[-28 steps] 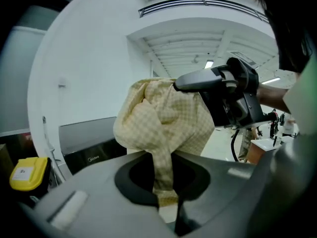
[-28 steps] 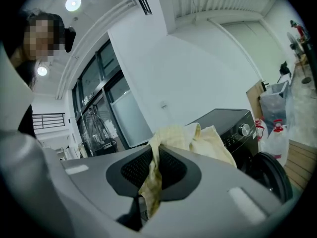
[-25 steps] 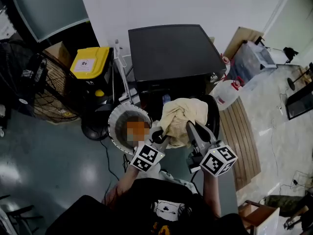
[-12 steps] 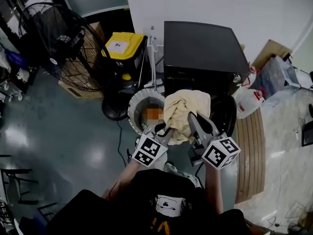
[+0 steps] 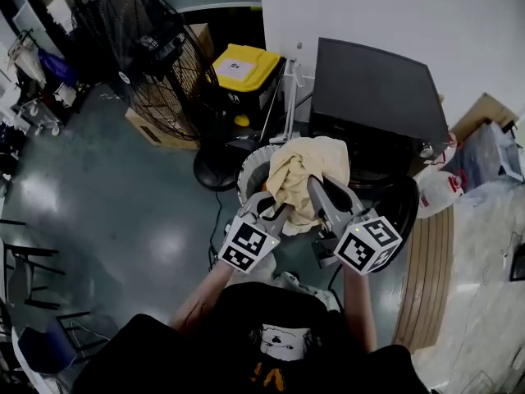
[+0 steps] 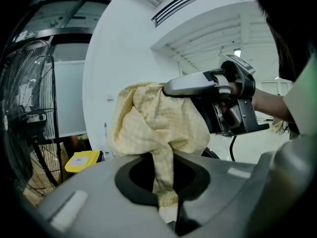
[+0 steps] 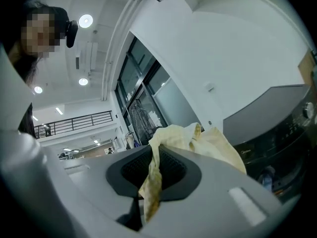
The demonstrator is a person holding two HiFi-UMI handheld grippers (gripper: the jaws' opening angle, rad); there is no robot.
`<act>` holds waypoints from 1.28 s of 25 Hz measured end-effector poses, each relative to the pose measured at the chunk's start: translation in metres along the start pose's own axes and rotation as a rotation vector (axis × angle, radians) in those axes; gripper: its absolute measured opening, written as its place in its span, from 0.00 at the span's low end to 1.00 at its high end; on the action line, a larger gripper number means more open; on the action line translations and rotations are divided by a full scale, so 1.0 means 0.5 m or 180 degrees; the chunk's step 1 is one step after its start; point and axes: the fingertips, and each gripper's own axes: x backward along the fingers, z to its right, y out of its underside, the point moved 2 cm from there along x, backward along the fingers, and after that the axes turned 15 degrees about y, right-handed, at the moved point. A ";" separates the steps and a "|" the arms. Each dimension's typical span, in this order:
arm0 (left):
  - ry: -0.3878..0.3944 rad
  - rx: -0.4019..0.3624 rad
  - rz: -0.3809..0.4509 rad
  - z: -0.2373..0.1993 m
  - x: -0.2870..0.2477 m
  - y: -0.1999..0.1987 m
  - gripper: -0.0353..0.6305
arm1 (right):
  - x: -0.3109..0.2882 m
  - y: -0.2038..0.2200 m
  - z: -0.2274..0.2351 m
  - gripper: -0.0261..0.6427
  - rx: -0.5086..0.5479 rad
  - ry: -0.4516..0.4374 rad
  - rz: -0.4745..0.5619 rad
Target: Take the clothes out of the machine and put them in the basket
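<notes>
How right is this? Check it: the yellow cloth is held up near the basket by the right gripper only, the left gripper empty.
Wrong about the left gripper: the left gripper view shows its jaws shut on the yellow cloth too. The right gripper also grips it, near the basket.

The bunched pale yellow cloth (image 5: 308,171) is hanging over the round white basket (image 5: 246,171), covering most of its mouth. The black box-shaped machine (image 5: 377,97) is crowding close behind it, with the black wire fan (image 5: 156,64) and yellow-lidded bin (image 5: 244,68) standing at its left. The grey floor (image 5: 123,236) is lying open further left.
</notes>
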 end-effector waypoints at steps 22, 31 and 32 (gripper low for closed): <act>0.0133 0.0422 -0.0667 -0.284 0.004 0.230 0.09 | -0.328 0.175 0.045 0.13 -0.0091 0.0229 -0.0805; 0.0489 0.0697 -0.1164 -0.354 -0.083 0.412 0.09 | -0.401 0.344 0.185 0.13 -0.0106 0.0702 -0.1271; 0.0536 0.0735 -0.1219 -0.357 -0.095 0.432 0.09 | -0.403 0.365 0.203 0.13 -0.0143 0.0759 -0.1317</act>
